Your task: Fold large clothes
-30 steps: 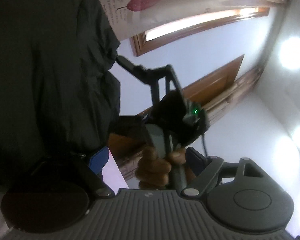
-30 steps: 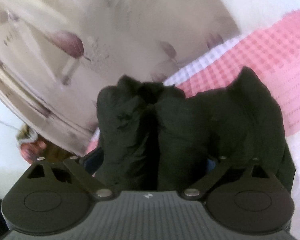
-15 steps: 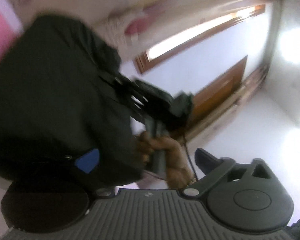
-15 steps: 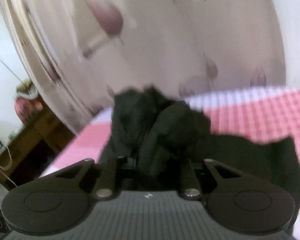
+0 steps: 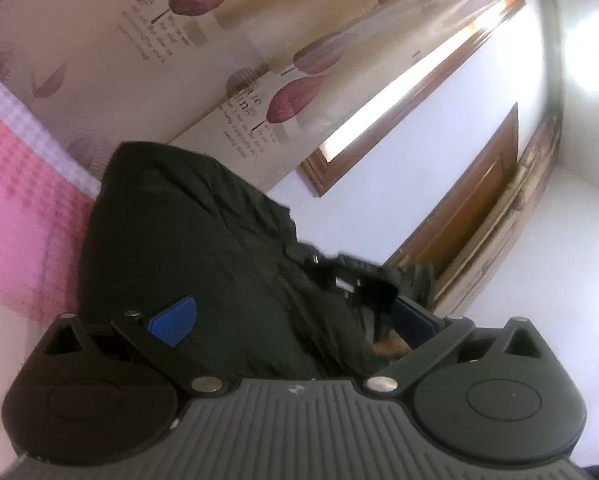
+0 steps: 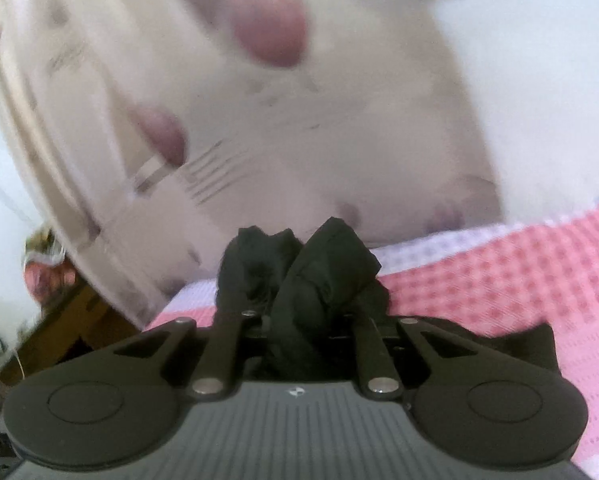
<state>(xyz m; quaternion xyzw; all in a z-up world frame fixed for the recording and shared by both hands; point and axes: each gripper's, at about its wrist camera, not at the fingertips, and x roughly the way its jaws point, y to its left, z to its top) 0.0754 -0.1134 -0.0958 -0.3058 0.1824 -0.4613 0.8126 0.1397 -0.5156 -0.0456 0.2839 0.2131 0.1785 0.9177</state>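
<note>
Right tool [image 6: 299,328] clamps a bunched wad of black garment [image 6: 319,276], left tool [image 5: 295,320] spread wide around loose cloth; risk: wad slipping free, fold collapsing onto pink bedspread [image 6: 499,276].

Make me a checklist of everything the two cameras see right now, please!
Surface: pink checked bedcover, white checked border.
Job's things: dark garment, bunched up, resting on the bedcover.
Clutter: nothing seen on the bedcover besides the garment.
Grippers: right claw pinched shut on a fold of the garment; left claw spread open with the garment lying between its fingers.
Cables: nothing seen.
Surroundings: tulip-print curtain, wood-framed window, wooden door, white wall; right wrist view blurred.
</note>
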